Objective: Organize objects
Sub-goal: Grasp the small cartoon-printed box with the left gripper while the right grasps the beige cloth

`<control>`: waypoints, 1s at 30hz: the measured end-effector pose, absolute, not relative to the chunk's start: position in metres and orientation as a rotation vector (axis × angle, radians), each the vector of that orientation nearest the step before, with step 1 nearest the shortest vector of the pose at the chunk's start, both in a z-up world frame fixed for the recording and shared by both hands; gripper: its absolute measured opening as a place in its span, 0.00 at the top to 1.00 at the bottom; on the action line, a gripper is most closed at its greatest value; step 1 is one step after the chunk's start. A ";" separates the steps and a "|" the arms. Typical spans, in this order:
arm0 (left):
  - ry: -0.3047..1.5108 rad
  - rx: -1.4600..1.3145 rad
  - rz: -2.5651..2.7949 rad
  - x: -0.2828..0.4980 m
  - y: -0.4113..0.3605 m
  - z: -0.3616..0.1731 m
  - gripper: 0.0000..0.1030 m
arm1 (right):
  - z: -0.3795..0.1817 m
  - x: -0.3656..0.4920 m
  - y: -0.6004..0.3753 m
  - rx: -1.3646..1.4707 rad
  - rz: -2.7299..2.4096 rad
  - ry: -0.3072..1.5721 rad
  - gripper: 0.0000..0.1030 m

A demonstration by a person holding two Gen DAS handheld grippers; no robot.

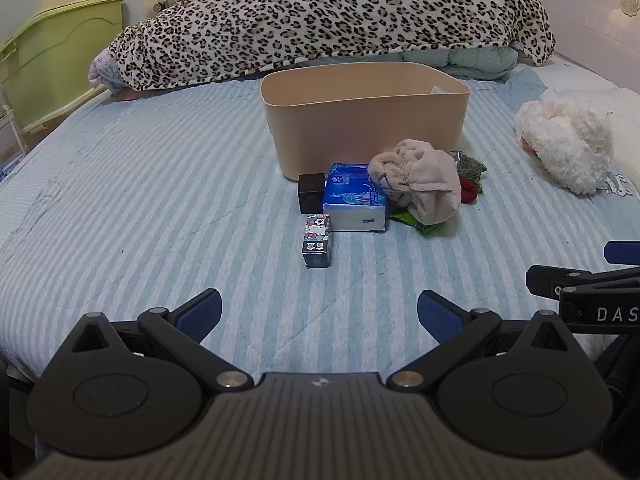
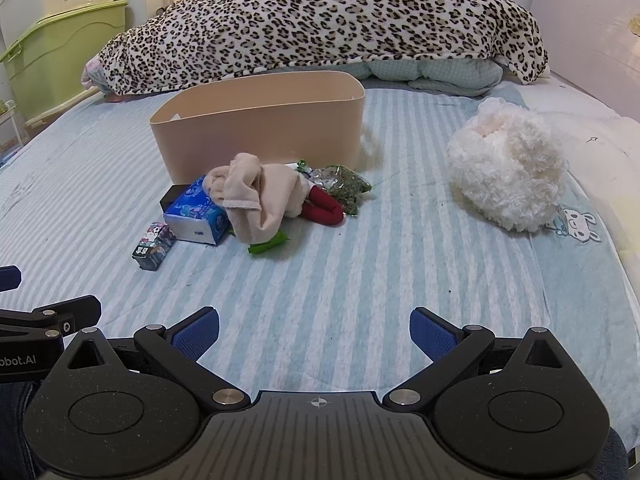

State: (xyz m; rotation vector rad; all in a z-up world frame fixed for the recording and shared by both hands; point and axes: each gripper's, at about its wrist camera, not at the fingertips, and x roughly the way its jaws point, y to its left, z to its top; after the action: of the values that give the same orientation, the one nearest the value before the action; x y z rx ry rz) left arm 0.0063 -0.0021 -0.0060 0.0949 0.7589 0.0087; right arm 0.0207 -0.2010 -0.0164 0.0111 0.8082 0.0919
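A beige bin (image 1: 364,120) (image 2: 260,128) stands on the striped bed. In front of it lie a black box (image 1: 311,193), a blue tissue pack (image 1: 354,198) (image 2: 198,212), a small cartoon-print pack (image 1: 317,240) (image 2: 154,245), a beige cloth (image 1: 420,180) (image 2: 260,196), a red item (image 2: 322,204), a green wrapper (image 1: 414,222) (image 2: 268,245) and a bag of dried greens (image 2: 346,184). My left gripper (image 1: 319,314) is open and empty, well short of the pile. My right gripper (image 2: 314,332) is open and empty, near the bed's front.
A leopard-print blanket (image 1: 320,16) is heaped behind the bin. A fluffy white plush (image 2: 508,168) (image 1: 568,148) lies at the right. A green storage box (image 1: 56,56) stands off the bed at the left. Striped sheet (image 2: 400,260) lies between grippers and pile.
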 end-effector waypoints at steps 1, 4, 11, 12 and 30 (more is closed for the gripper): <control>0.760 0.094 0.010 0.007 -0.002 -0.006 0.00 | -0.017 0.022 -0.201 0.010 0.091 0.809 0.00; 0.762 0.089 0.015 0.009 0.001 -0.007 0.00 | -0.018 0.023 -0.201 0.010 0.091 0.810 0.00; 0.762 0.085 0.019 0.016 0.005 -0.008 0.00 | -0.018 0.030 -0.202 0.019 0.092 0.805 0.00; 0.761 0.084 0.021 0.017 0.006 -0.008 0.00 | -0.018 0.031 -0.202 0.017 0.088 0.805 0.00; 0.782 0.089 0.029 0.069 0.023 -0.024 0.00 | -0.026 0.074 -0.195 -0.021 0.096 0.814 0.00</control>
State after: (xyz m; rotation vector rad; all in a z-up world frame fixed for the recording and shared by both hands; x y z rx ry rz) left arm 0.0686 0.0232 -0.0236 0.0888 0.7824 0.0295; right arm 0.0742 -0.1955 -0.0256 -0.0207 0.8144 0.0958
